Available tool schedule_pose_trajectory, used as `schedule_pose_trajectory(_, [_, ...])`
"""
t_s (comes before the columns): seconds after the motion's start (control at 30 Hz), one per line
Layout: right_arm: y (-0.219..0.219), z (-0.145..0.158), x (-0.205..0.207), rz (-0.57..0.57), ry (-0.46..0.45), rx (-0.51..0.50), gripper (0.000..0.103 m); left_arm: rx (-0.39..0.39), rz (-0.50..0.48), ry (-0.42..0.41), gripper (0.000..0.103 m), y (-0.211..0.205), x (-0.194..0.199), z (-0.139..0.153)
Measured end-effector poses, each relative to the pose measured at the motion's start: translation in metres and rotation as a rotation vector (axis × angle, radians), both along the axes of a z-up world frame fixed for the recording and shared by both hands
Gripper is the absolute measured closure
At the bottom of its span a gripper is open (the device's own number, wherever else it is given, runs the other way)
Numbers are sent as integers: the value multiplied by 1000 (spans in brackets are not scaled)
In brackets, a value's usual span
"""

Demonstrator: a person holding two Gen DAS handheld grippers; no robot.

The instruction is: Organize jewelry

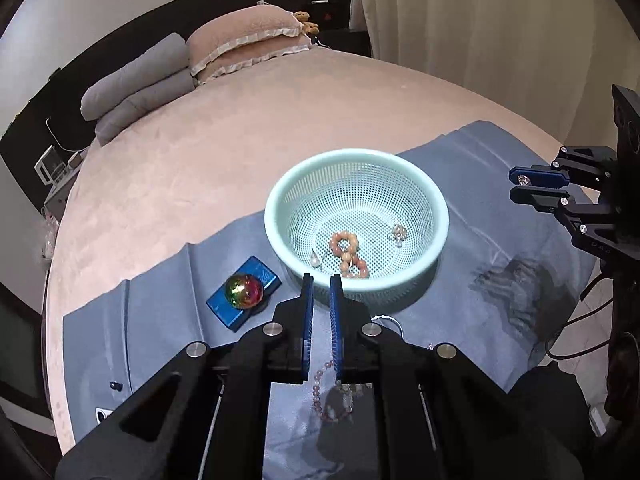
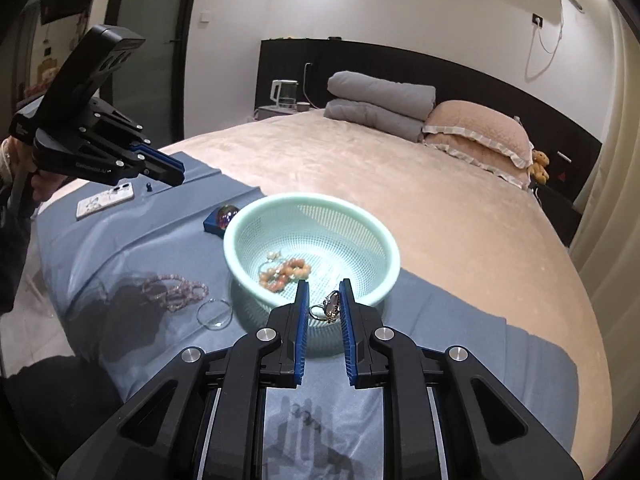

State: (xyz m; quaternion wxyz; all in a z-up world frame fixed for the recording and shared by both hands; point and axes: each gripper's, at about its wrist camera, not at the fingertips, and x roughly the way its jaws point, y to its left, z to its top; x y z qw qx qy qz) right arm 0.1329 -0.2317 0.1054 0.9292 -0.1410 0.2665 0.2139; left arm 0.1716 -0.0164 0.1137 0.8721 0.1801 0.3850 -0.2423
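Ring (image 2: 325, 309) | pinched by right gripper (image 2: 324, 292) fingers at basket (image 2: 384, 240) rim | left gripper (image 1: 320, 280) seemingly narrow, empty

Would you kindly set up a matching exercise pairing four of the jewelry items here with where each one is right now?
Items:
1. ring
2. orange bead bracelet
3. purple bead strand
4. iridescent ball

Places:
A. on the blue box
B. lying inside the mint basket
C. between the right gripper jaws
D. on the blue cloth beside the basket

Pairs: 1-C, 2-B, 3-D, 4-A
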Motion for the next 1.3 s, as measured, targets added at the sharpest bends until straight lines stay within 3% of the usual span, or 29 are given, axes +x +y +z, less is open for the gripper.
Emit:
schedule_pose_trajectory(0.23, [2,-6,9,22,12,-2,89,5,-16,16,94,-6,6,-9])
schedule_pose_trajectory(0.37, [5,-29,6,40,63,25,89,14,-2,77,94,-2,10,-34])
schedule_pose_trajectory(0.57, [21,-87,-1,47,192,20,89,27,7,193,94,4,3,-86])
schedule_pose_trajectory(0.73, [22,-112,-4,37,253,34,88,41,-3,234,93,6,-5,-120])
schedule_pose_trajectory(0.87, [18,-119,-7,17,267,42,88,32,19,273,75,12,-3,-140])
schedule_pose_trajectory(0.93, [15,-120,-7,7,266,46,87,19,34,278,63,16,-3,-144])
schedule_pose_trajectory(0.97, [14,-120,-8,2,265,46,85,12,41,279,50,19,-2,-145])
schedule_pose_trajectory(1.0, [13,-121,-8,-1,269,50,79,9,47,278,41,20,-2,-146])
schedule_pose_trajectory(1.03, [12,-122,-9,-2,275,55,71,9,48,279,39,21,-3,-148])
schedule_pose_trajectory(1.17, [14,-125,-8,-9,273,49,55,27,59,255,27,22,-3,-152])
schedule_pose_trajectory(1.2, [17,-126,-7,-18,264,43,49,39,67,241,18,22,-3,-154])
schedule_pose_trajectory(1.27, [21,-128,-3,-29,259,33,46,62,112,206,4,22,-3,-160])
schedule_pose_trajectory(1.3, [25,-130,-1,-33,261,24,46,46,117,209,5,23,-3,-163])
